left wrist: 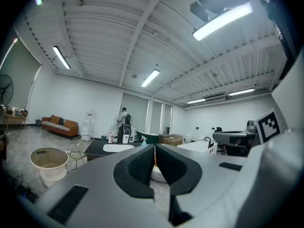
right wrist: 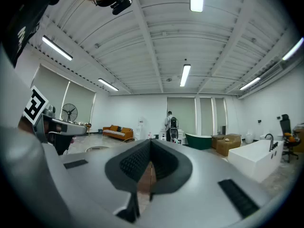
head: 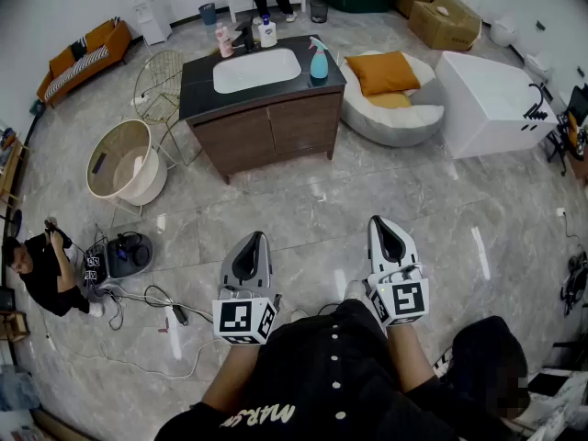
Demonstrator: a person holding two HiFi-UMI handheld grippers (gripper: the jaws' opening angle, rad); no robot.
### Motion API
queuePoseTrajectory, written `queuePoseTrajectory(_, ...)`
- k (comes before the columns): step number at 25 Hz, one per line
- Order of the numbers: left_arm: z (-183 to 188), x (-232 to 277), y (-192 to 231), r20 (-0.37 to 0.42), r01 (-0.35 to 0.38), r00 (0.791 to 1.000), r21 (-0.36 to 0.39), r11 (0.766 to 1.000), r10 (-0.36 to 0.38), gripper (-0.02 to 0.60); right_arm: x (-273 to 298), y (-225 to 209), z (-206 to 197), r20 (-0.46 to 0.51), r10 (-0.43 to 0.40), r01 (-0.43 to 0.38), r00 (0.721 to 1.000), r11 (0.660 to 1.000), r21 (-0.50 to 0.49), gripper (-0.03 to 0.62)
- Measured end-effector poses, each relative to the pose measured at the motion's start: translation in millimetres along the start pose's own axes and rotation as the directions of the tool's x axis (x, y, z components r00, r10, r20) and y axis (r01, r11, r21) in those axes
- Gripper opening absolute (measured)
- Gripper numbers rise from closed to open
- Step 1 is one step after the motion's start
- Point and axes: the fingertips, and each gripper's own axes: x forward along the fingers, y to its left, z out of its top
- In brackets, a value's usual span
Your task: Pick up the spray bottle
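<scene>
Both claws are held level and low in the head view, well short of the furniture: the left gripper point(head: 251, 240) point(left wrist: 154, 151) has its jaws pressed together with nothing between them, and the right gripper point(head: 382, 222) point(right wrist: 150, 146) is likewise closed and empty. Ahead of them stretches a glossy marble floor point(head: 322, 209). At the right stands a white bathtub point(head: 487, 108), and near the middle a dark-topped vanity cabinet point(head: 276, 131) with wooden doors. Between those two sits a round white beanbag point(head: 390, 125) bearing an orange cushion point(head: 381, 72). An orange sofa point(head: 83, 58) stands against the far left wall, and a round beige tub point(head: 119, 163) sits on the floor left of the vanity. A white basin point(head: 257, 70) is set into the vanity top. The teal spray bottle point(head: 318, 62) point(left wrist: 143, 140) stands upright on the vanity's right corner, just beside the basin and well apart from both grippers. A white bottle point(head: 267, 33) and a pink bottle point(head: 223, 40) stand behind the basin.
</scene>
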Motion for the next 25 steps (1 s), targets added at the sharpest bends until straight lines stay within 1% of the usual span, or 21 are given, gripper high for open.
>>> queuePoseTrajectory(7, 3.1, 0.3, 2.9, 0.001, 0.002, 1.000, -0.003, 1.000, -0.002, 0.017, 3.1, 1.2, 3.8, 0.002, -0.004, 0.004, 1.000, 1.000, -0.001, -0.005)
queuePoseTrajectory(15, -5.2, -0.4, 8.3, -0.018, 0.005, 1.000, -0.016, 1.000, -0.005, 0.017, 6.9, 0.3, -4.2, -0.004, -0.019, 0.019, 1.000, 0.999, 0.037, -0.005)
queuePoseTrajectory(21, -9.2, 23.4, 17.3, -0.032, -0.005, 0.999, -0.015, 1.000, 0.005, 0.017, 29.2, -10.5, -16.2, -0.019, -0.011, 0.012, 1.000, 0.999, 0.052, -0.005)
queuePoseTrajectory(25, -9.2, 51.4, 26.3, -0.035, -0.011, 0.999, -0.005, 1.000, 0.011, 0.017, 62.0, -22.3, -25.5, -0.024, 0.001, 0.000, 1.000, 0.998, 0.061, -0.005)
